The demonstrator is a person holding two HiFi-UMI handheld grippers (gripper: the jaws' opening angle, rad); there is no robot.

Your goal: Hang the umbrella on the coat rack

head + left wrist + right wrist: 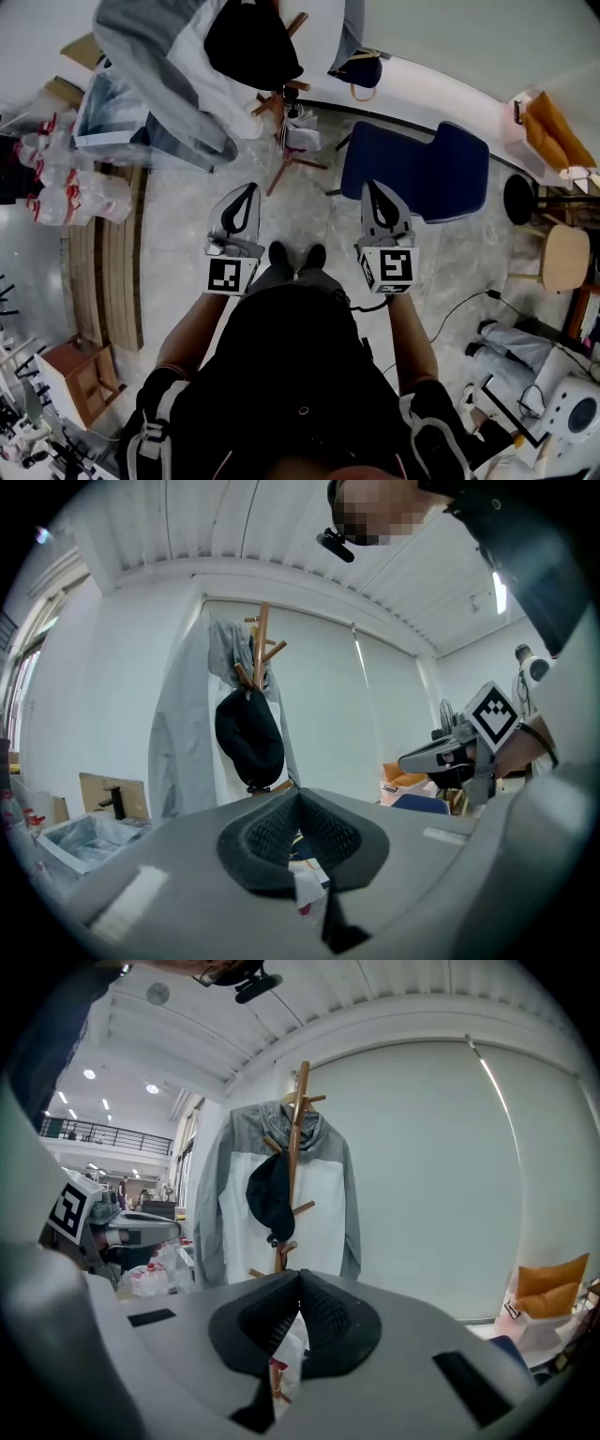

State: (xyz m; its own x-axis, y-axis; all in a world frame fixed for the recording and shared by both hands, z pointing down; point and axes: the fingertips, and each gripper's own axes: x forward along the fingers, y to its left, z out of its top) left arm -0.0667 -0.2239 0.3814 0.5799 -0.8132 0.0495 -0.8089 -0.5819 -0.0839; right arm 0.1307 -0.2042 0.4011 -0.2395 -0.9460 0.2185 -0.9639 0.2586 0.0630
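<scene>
A wooden coat rack (pixel 284 92) (pixel 262 649) (pixel 300 1110) stands ahead of me with a grey and white jacket (pixel 178 66) (pixel 328 1185) draped on it. A black floppy item (pixel 251 42) (pixel 248 733) (pixel 272 1194), which looks like a folded umbrella, hangs from a peg. My left gripper (pixel 247 190) (pixel 298 794) and right gripper (pixel 373 186) (pixel 300 1274) are side by side in front of my body, short of the rack. Both point towards it. Each is shut, its pads touching and nothing between them.
A blue chair (pixel 431 169) stands right of the rack. A white bag (pixel 300 136) sits at the rack's foot. Slatted wooden boards (pixel 103 272) and bottles (pixel 66 192) are on the left. A round stool (pixel 567 258) and a cable (pixel 459 305) are on the right.
</scene>
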